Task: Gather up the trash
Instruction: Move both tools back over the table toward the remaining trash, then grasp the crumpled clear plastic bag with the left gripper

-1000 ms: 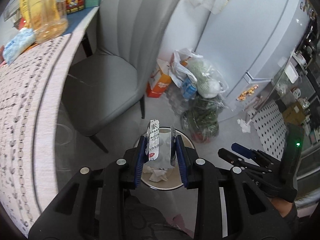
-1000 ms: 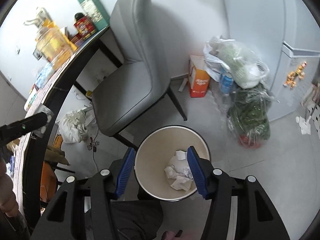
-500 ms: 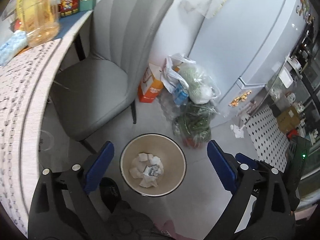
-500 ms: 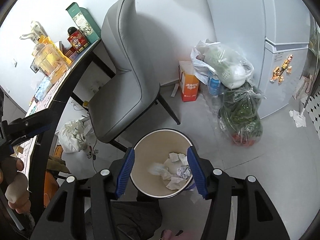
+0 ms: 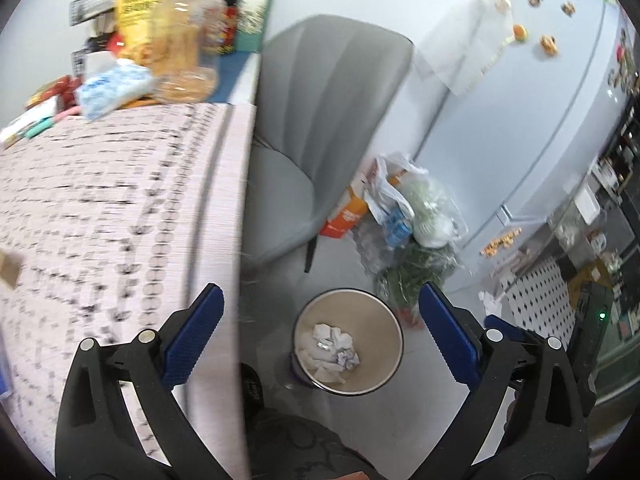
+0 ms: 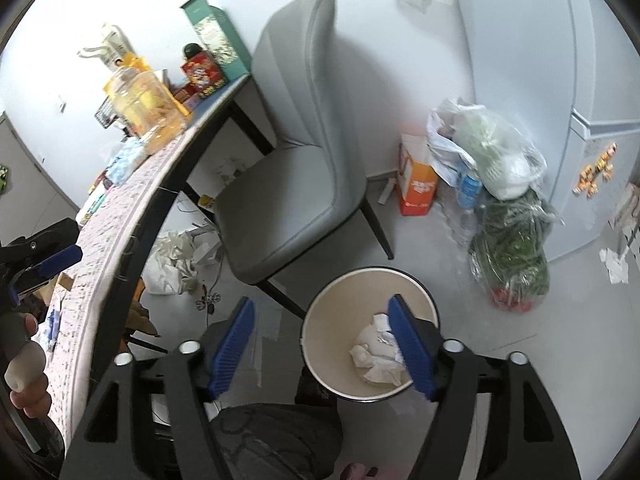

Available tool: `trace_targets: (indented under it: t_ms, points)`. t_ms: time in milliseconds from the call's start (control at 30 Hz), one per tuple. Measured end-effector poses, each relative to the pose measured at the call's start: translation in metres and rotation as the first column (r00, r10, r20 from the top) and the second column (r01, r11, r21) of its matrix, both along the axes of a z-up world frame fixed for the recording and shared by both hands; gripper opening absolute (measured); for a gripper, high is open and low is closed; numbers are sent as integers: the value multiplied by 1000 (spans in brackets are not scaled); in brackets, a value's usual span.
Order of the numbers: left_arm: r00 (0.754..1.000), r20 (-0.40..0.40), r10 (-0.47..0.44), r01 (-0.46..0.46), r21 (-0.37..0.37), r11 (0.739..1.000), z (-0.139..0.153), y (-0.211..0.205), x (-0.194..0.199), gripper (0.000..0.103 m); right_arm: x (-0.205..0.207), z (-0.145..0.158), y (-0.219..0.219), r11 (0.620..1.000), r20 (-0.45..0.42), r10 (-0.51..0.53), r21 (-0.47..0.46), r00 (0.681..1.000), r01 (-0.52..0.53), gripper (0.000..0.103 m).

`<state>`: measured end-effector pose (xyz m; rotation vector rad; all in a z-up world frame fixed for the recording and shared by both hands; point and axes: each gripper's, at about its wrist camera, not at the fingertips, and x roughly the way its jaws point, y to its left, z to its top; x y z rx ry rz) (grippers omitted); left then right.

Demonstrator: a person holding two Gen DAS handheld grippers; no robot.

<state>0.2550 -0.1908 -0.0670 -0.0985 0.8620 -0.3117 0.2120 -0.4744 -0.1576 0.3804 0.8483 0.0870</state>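
Observation:
A round bin (image 5: pixel 384 356) with a beige inside stands on the floor beside the table; it holds crumpled white paper (image 5: pixel 332 346) and a silvery wrapper. It also shows in the right wrist view (image 6: pixel 320 344), with the paper (image 6: pixel 376 356) inside. My left gripper (image 5: pixel 320 332) is open wide and empty, high above the bin and the table edge. My right gripper (image 6: pixel 324 346) is open and empty above the bin's left rim. The left gripper's blue pad (image 6: pixel 60 258) shows over the table at the far left.
A grey chair (image 6: pixel 292 184) stands behind the bin. The patterned table (image 5: pixel 100 208) carries a plastic jar (image 5: pixel 180 52), tissue pack and boxes at its far end. Plastic bags (image 6: pixel 508 216) and an orange carton (image 6: pixel 416 188) sit by the fridge (image 5: pixel 540 120). A white bag (image 6: pixel 172 260) lies under the table.
My left gripper opened and dropped the wrapper into the bin, then rose and swung left toward the table. My right gripper shifted left of the bin.

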Motion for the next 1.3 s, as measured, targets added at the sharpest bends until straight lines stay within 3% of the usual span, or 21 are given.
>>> trace_targets:
  t_ms: [100,267,967,1300]
  points:
    - [999,22,45,-45,-1,999,6,25,-9,97,1,14,16,1000,32,12,-9,999,-12,89]
    - [992,40,119,-119,-10,993,15,67,-21,97,4,33,48,998,68,53,-21,996,-51,95]
    - [919,90,383,-387,23,922,21,232,-86,97,8,69,176,960,100,276,-74,956,-269,95]
    - [882,45,469,-471,24,882,1,287,-115,97,2,76,227,930,100,363,-101,926,-353,95]
